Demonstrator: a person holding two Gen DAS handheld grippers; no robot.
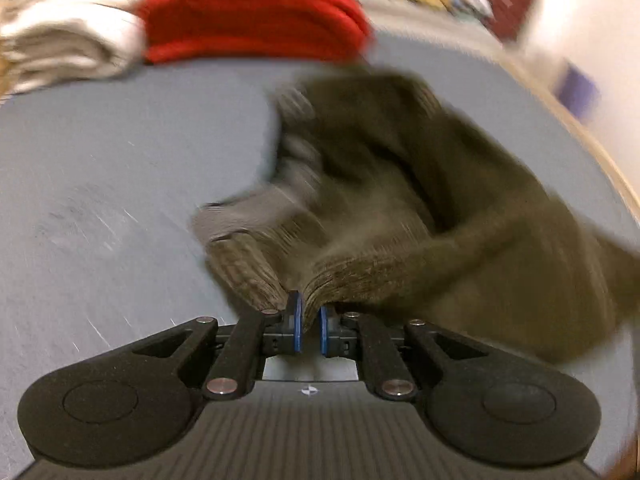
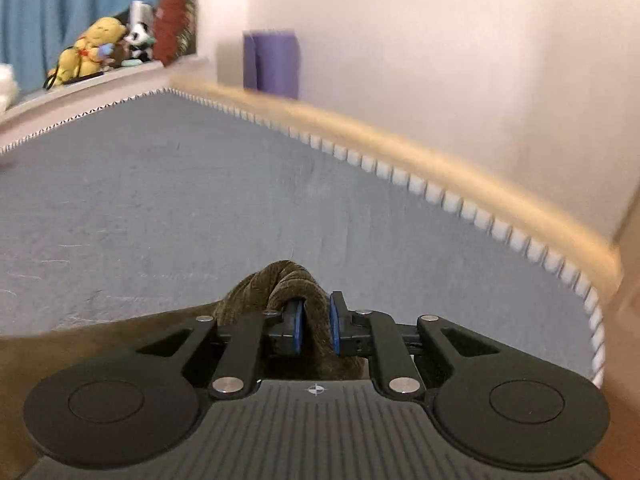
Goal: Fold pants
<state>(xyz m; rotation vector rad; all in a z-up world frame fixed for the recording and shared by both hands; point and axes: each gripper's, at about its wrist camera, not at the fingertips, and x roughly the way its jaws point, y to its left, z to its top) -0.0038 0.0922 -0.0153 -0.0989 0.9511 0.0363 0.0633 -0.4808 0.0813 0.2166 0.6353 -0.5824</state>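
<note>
Both your grippers have the pants [image 1: 420, 184] pinched on the grey mat [image 1: 120, 184]. The left gripper [image 1: 309, 322] is clamped almost fully closed on a thin ribbed edge of the olive-brown fabric, which looks like a cuff or waistband; blur makes it hard to tell which. From there the cloth runs forward and to the right across the mat, bunched and partly lifted. The right gripper [image 2: 316, 326] holds a thicker roll of the same corduroy between narrow jaws, with the rest of the garment trailing back and to its left, out of sight beneath the tool. The pants' long axis seems to lie between your two hands, so the next move likely turns on drawing the two held ends apart to tension the cloth before laying it flat. Ahead of your right gripper, bare mat reaches to the stitched border [image 2: 440, 196]. A red pile [image 1: 248, 12] and a pale pile [image 1: 64, 28] sit at the far edge, well apart.
</note>
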